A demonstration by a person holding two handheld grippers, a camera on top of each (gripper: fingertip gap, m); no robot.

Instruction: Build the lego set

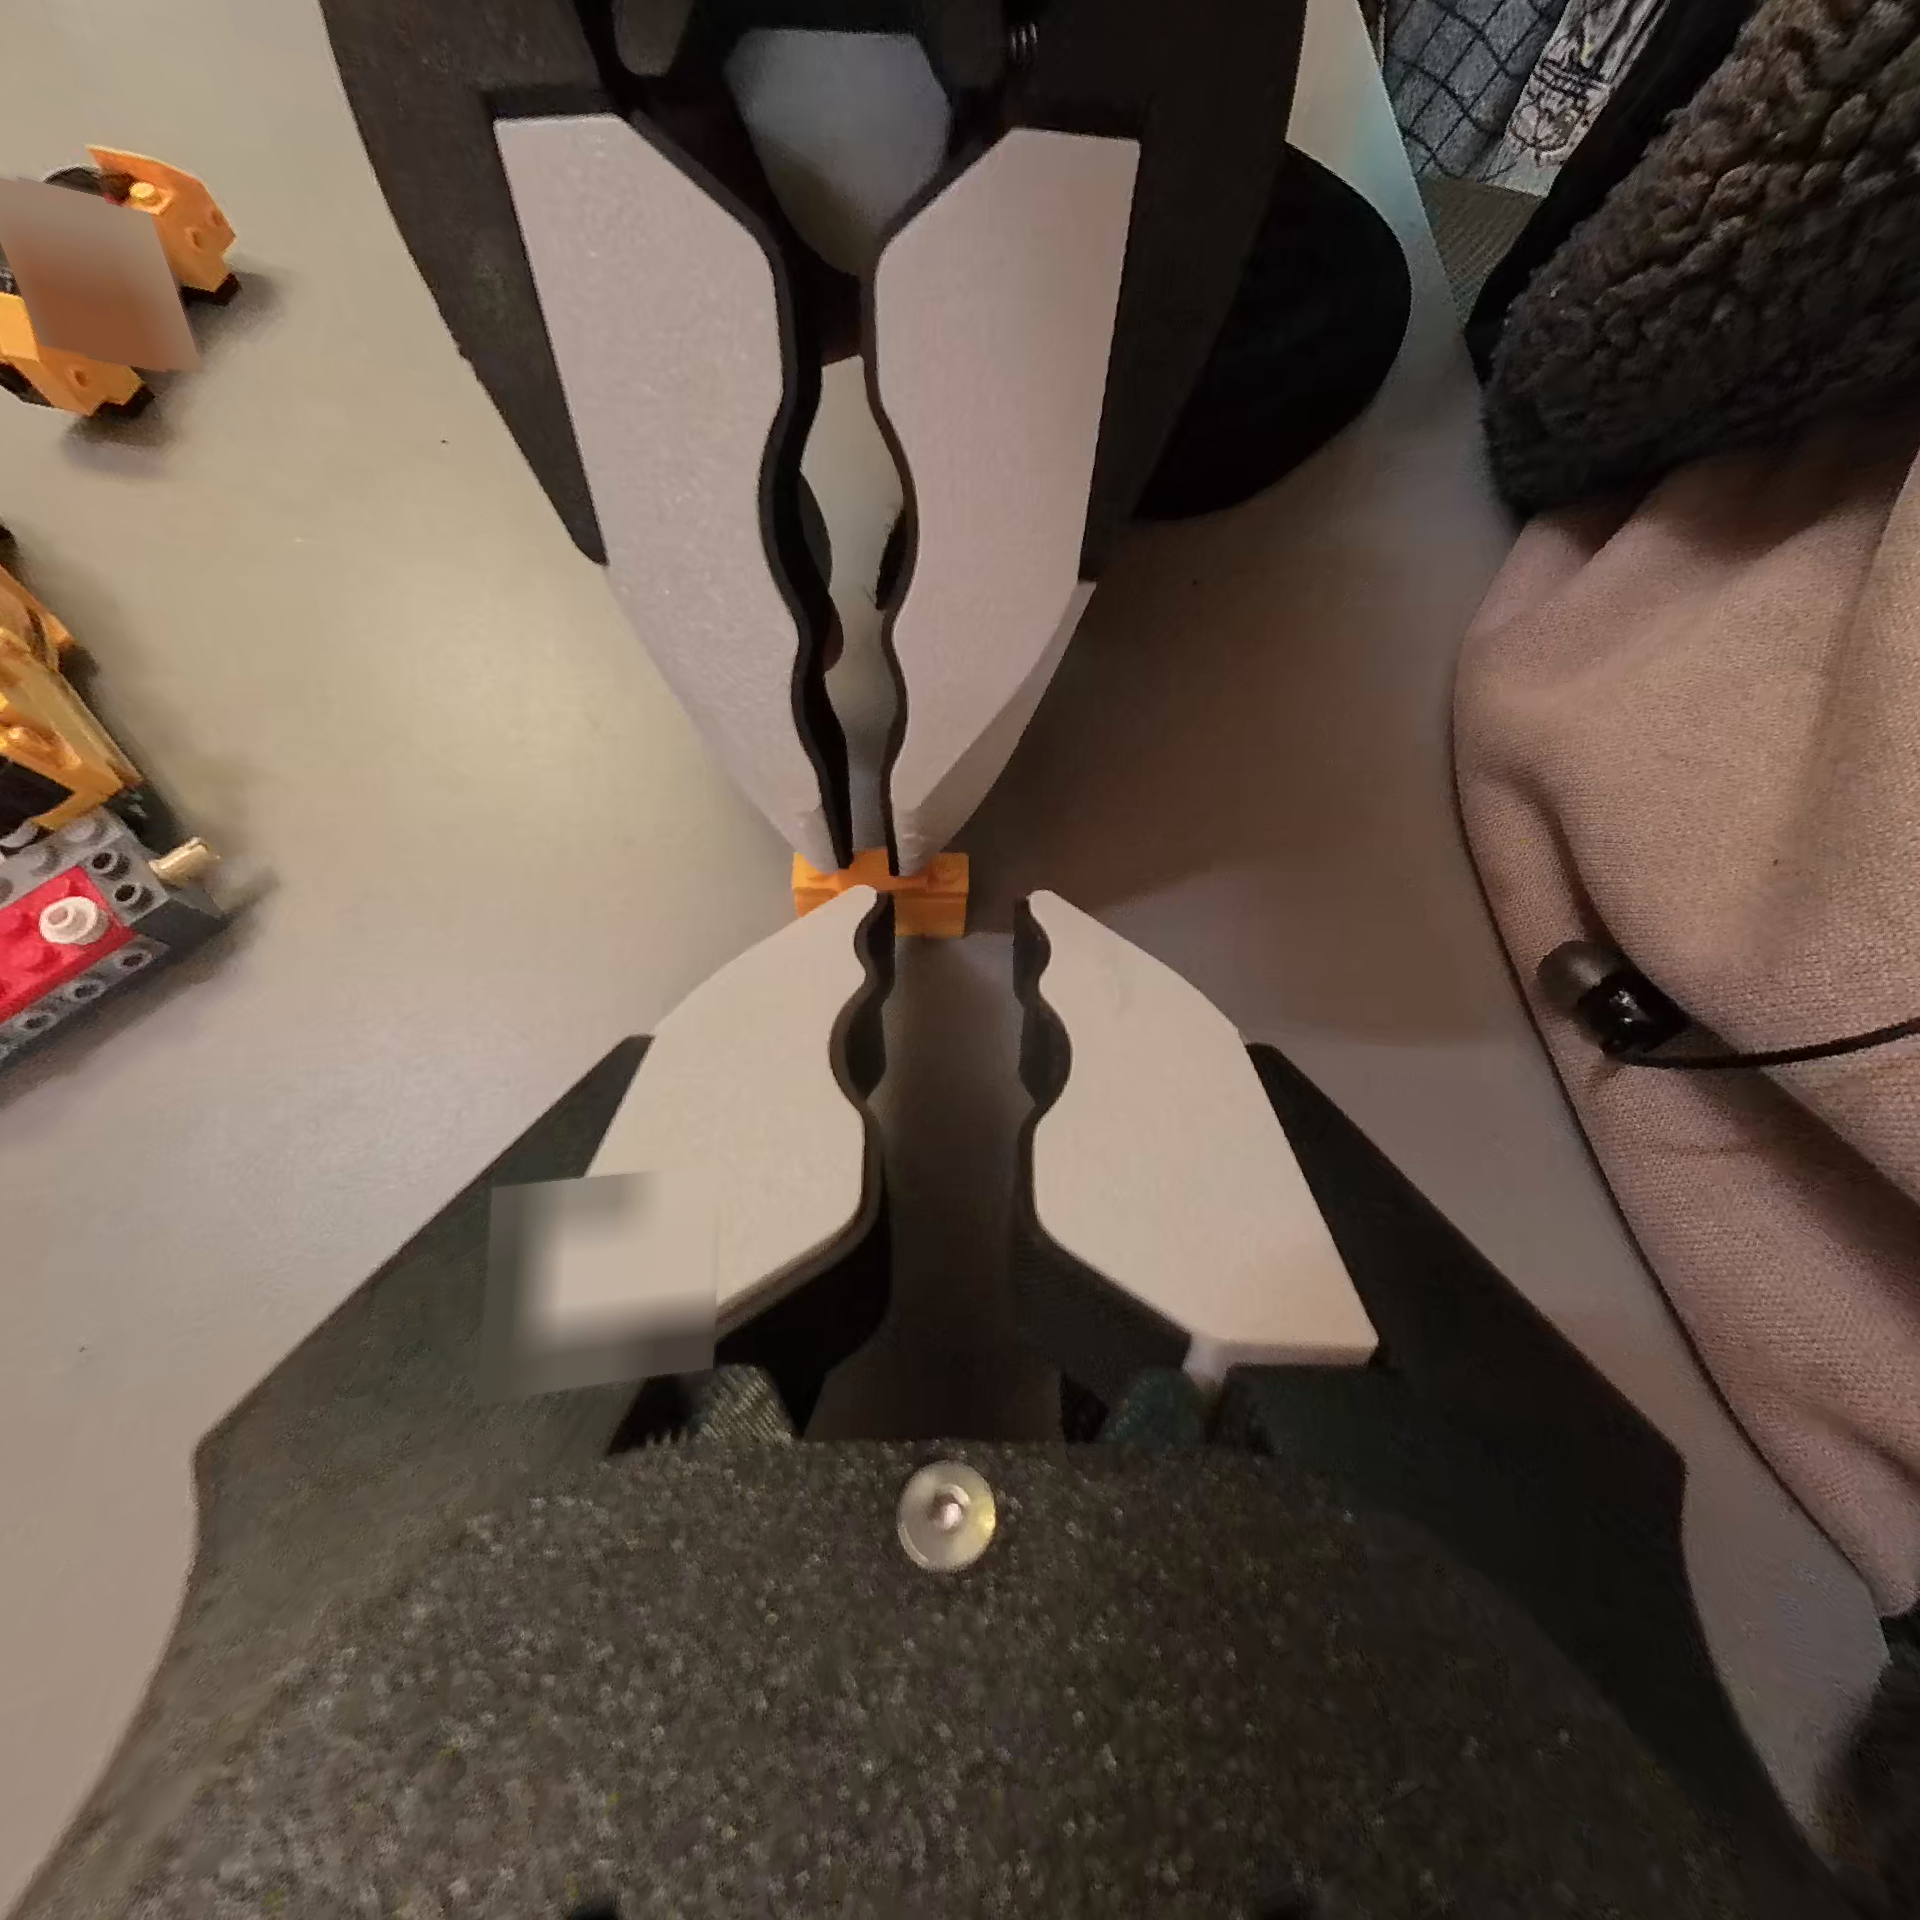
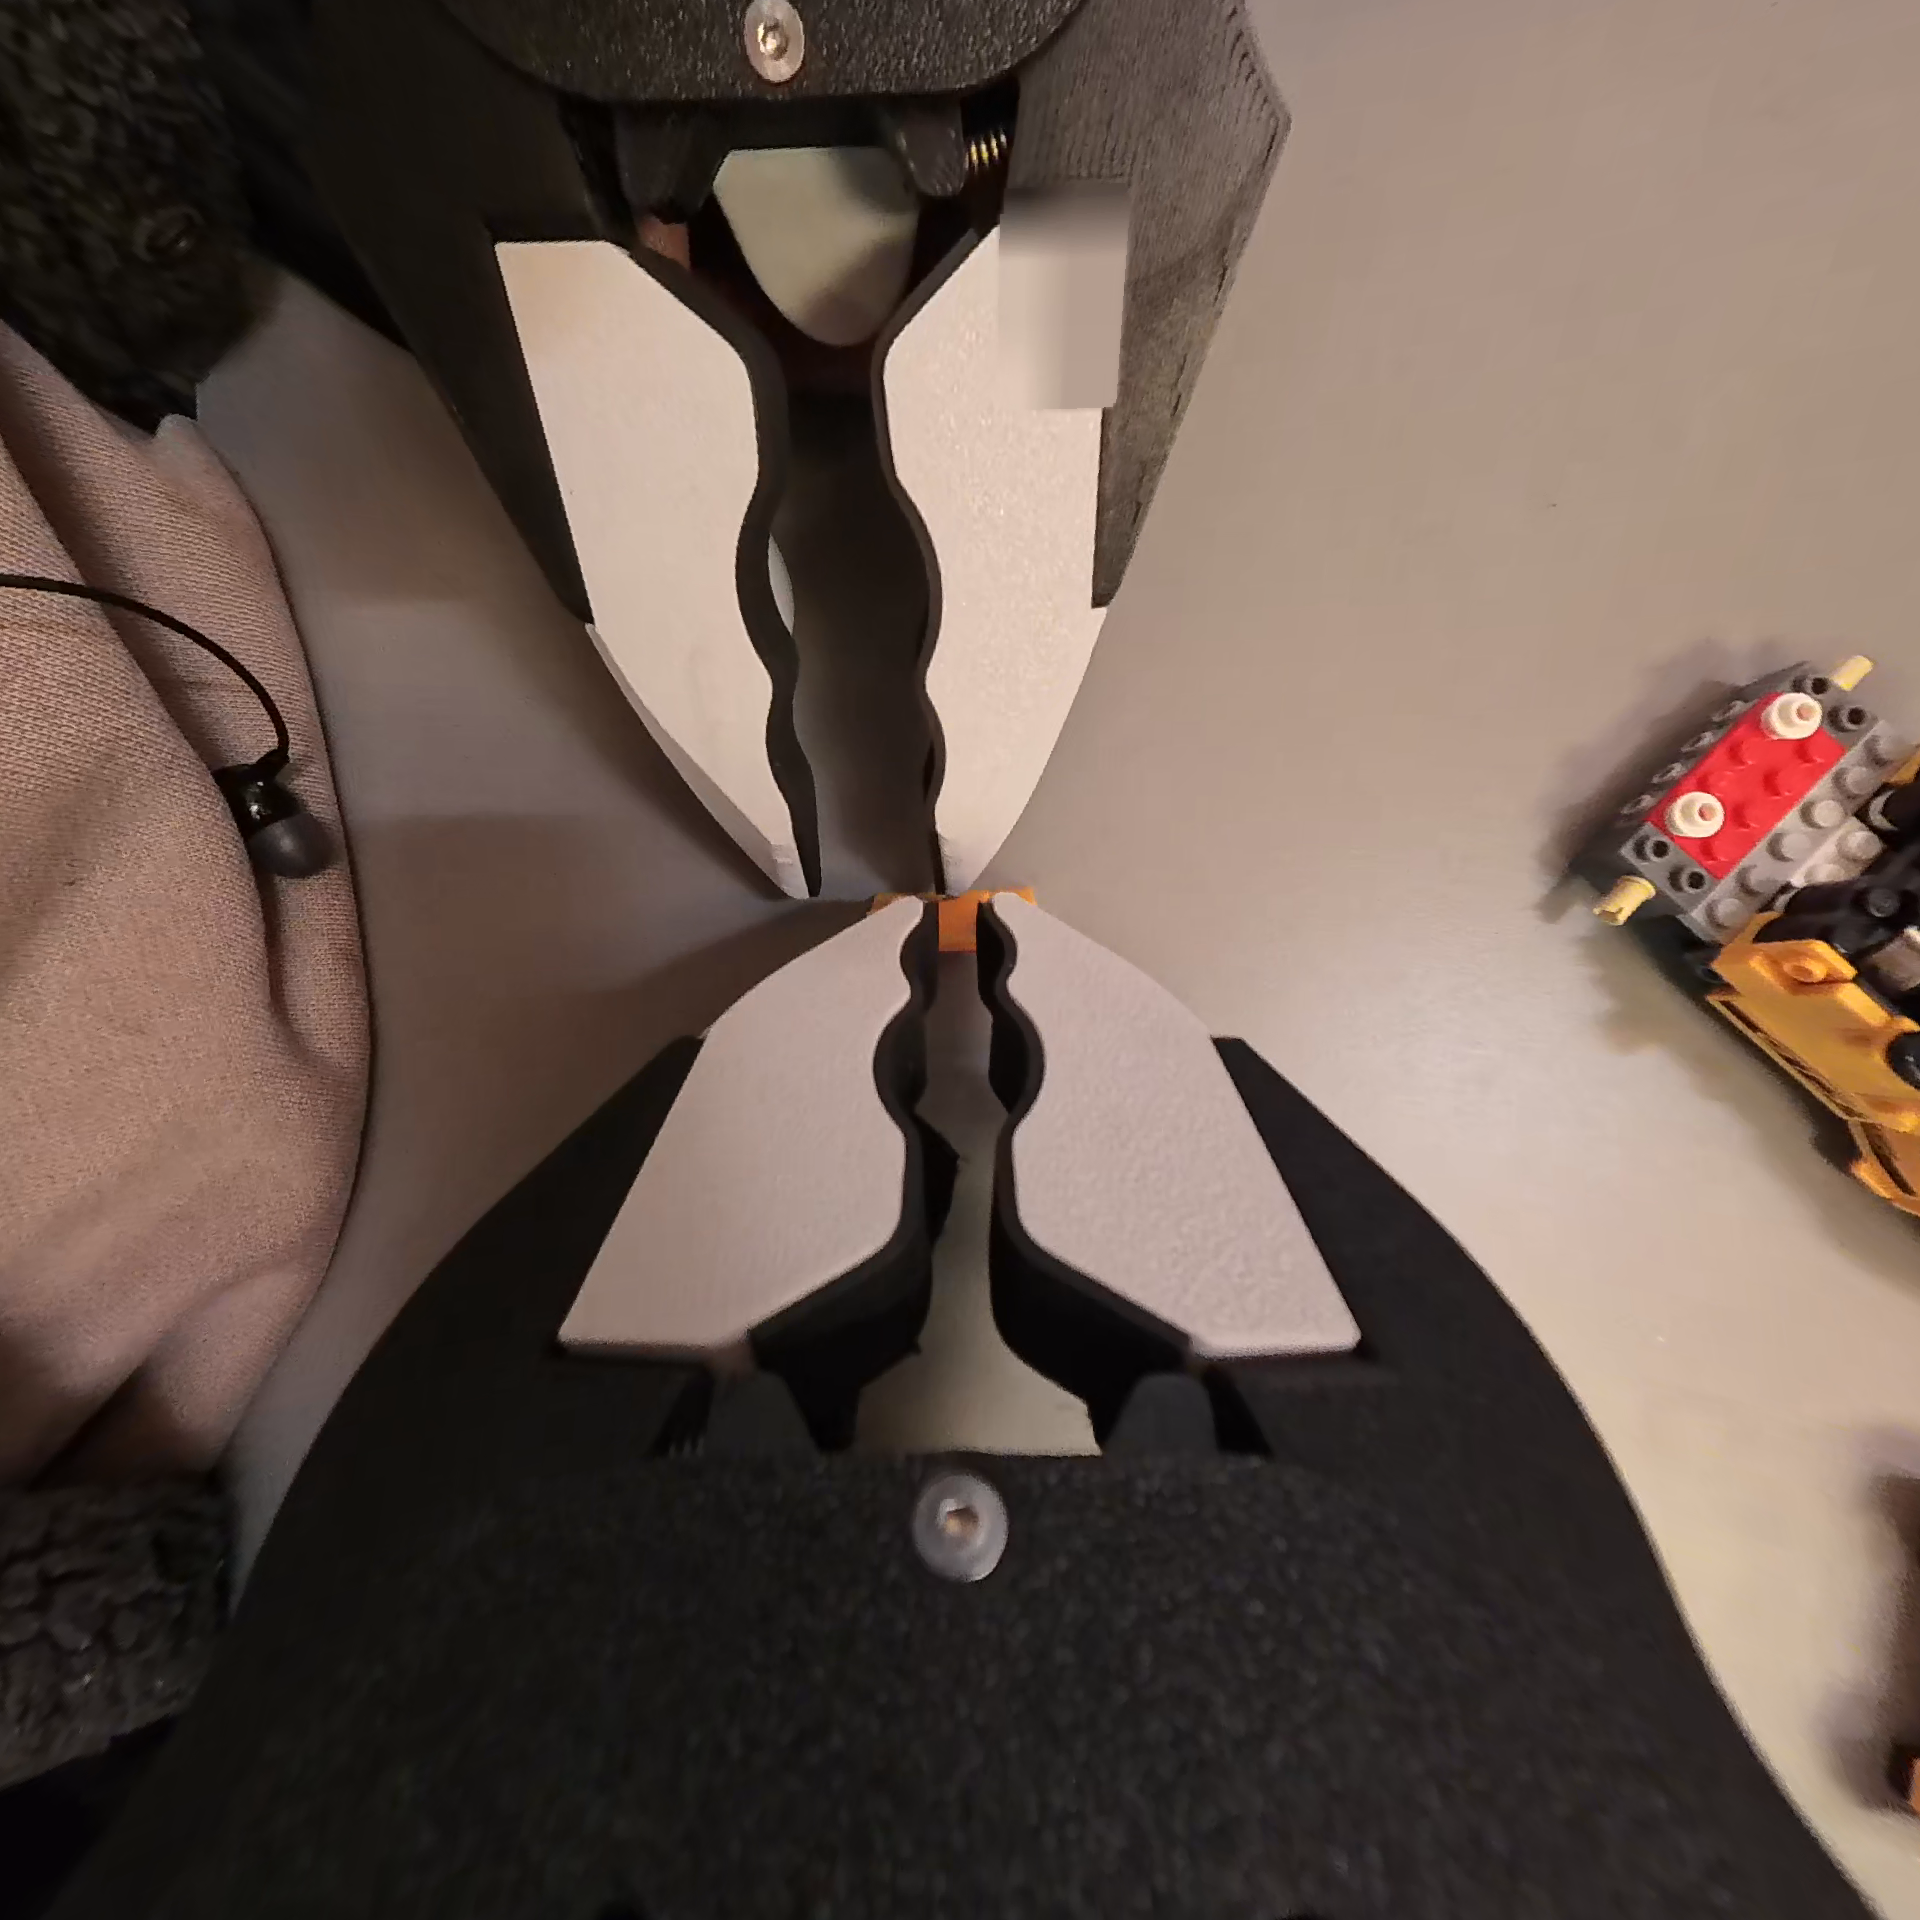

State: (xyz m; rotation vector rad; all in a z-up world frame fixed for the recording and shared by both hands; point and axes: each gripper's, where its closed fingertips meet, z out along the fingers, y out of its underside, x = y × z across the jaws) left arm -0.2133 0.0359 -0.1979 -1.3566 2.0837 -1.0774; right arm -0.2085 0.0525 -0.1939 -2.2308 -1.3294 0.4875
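Observation:
A small orange lego piece (image 1: pixel 930 902) is held just above the white table (image 1: pixel 416 644), where the two grippers meet tip to tip. My right gripper (image 2: pixel 954 914) is shut on the piece (image 2: pixel 956 927). In the left wrist view it comes in from the top (image 1: pixel 868 847). My left gripper (image 1: pixel 956 914) is open, and the piece's right half lies between its fingers. Its left fingertip (image 1: pixel 878 930) is against the piece, the right one stands apart. In the right wrist view the left gripper (image 2: pixel 873 888) comes from the top, open.
A partly built lego vehicle with a grey and red base (image 1: pixel 73 935) (image 2: pixel 1756 810) and a yellow-orange front (image 2: pixel 1818 1029) lies on the table. An orange sub-assembly (image 1: pixel 156 239) lies farther off. A person's beige garment (image 1: pixel 1662 831) (image 2: pixel 156 935) and dark fleece (image 1: pixel 1714 260) border the table. Less than 4 cm separates the two grippers' tips.

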